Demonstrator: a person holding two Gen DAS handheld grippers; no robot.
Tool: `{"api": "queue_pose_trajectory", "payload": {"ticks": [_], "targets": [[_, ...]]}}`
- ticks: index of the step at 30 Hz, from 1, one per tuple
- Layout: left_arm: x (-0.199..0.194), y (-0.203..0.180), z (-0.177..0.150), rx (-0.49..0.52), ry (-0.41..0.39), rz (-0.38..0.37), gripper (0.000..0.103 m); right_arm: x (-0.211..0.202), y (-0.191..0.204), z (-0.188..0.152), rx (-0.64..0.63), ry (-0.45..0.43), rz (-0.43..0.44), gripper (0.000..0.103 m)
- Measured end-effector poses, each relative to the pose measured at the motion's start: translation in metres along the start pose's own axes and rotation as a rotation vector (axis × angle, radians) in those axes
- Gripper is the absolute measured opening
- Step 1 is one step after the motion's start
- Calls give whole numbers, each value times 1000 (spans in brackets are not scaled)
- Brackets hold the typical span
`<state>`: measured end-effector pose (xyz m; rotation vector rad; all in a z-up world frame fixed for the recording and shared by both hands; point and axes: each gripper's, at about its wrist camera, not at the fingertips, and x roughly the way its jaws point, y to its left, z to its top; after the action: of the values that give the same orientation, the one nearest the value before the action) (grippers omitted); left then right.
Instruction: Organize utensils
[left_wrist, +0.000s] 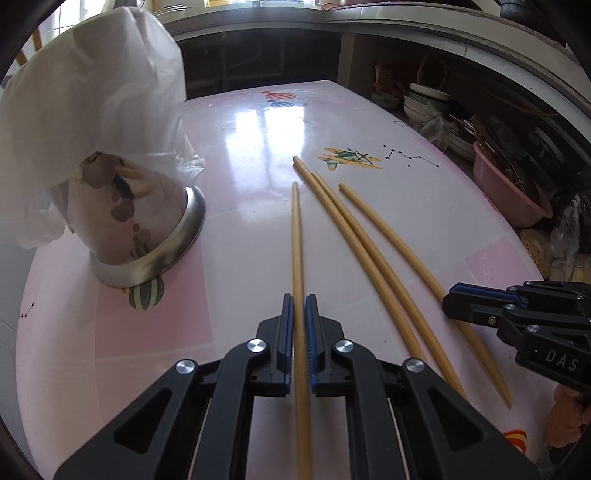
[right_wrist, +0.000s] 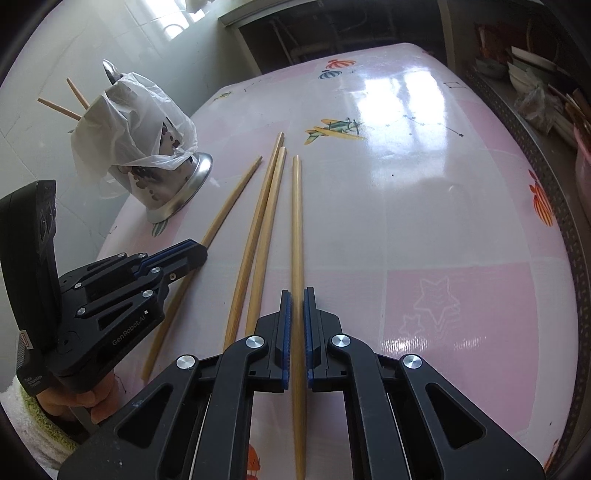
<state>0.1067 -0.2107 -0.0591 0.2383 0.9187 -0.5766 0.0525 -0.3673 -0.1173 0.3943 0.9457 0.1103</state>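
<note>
Four bamboo chopsticks lying on pink tabletop (left_wrist: 240, 206). Left claw (left_wrist: 299, 306) pinched on leftmost chopstick (left_wrist: 296, 236). Right claw (right_wrist: 297, 299) pinched on rightmost chopstick (right_wrist: 296, 221). Middle pair (right_wrist: 264, 221), side by side, between the claws. Ahead-left of left claw: steel utensil holder (left_wrist: 147, 236) under white plastic bag (left_wrist: 92, 99).

You see a glossy pink tablecloth (left_wrist: 236, 236) printed with an aeroplane (left_wrist: 349, 158), striped balloons (left_wrist: 279, 96) and dotted constellations (left_wrist: 410, 157). Off its far right edge, stacked bowls (left_wrist: 424, 99) and a pink basin (left_wrist: 506, 192) sit in a cluttered recess. Pale tiled wall (right_wrist: 55, 55) stands behind.
</note>
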Motion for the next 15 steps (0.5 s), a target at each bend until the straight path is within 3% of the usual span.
{"api": "queue_pose_trajectory", "payload": {"ticks": [9,13,15], "targets": [[-37,14,-44,-62,67,22,6,-17,-2,-27,47,72,29,4],[-45,17,-52,-67,94,-16,6,-18,-2,-28,49,83,27,4],[-44,18,-49,-67,106,-33,17,-19,-1,-24,35,86,19,7]]}}
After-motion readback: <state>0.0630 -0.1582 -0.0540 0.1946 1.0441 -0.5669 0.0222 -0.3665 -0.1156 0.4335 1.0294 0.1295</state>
